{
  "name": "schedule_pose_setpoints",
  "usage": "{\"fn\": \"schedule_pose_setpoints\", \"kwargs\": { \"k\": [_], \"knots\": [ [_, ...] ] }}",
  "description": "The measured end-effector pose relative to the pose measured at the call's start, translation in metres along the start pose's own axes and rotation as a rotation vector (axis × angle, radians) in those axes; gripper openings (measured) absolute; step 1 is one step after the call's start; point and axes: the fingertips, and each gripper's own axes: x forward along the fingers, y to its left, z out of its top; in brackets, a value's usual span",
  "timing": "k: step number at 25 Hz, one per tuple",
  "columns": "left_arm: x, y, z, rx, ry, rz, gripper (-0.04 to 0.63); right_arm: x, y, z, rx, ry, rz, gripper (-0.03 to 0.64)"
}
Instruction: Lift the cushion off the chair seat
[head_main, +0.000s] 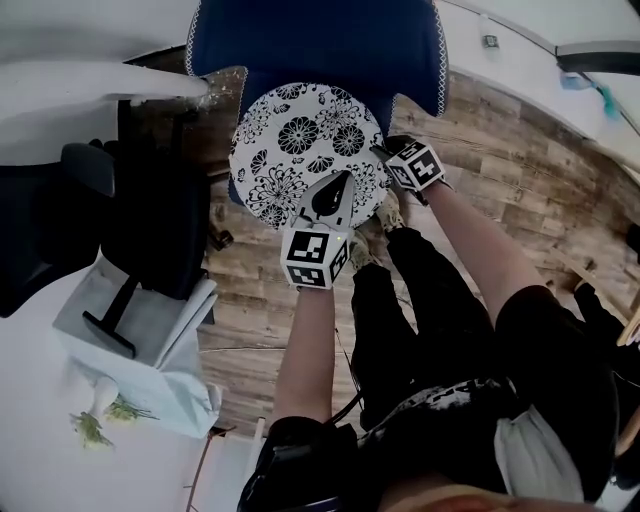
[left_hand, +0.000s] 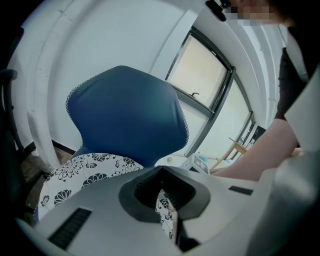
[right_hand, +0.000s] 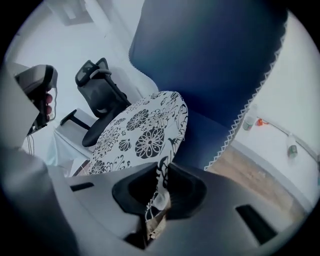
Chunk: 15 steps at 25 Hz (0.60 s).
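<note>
the floral cushion (head_main: 300, 150) is being pinched at its near edge by the left gripper (head_main: 335, 192) and right gripper (head_main: 384, 156), upper middle of frame; apparently not being raised off the blue chair seat (right_hand: 207, 136) yet

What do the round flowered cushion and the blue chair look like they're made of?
Cushion: likely printed cloth, matte, black flowers on white; its edge puckers softly. Blue chair: seemingly a smooth upholstery cover with slight sheen, cloth or leatherette unclear, white scalloped trim.
</note>
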Motion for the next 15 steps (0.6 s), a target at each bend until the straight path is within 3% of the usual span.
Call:
{"fn": "schedule_pose_setpoints", "kwargs": {
  "k": [5,11,15],
  "knots": [
    [-0.009,0.006,0.007,-0.003,-0.003,0.021,0.012,-0.011,0.009,0.01,-0.026,-0.025,0.002,0.034],
    [-0.037,0.02,0.038,-0.099,-0.062,0.054,0.012,-0.031,0.025,0.037,-0.066,-0.062,0.014,0.031],
    [-0.064,0.024,0.056,-0.1,-0.08,0.08,0.012,-0.051,0.05,0.062,-0.113,-0.111,0.027,0.031]
  ]
}}
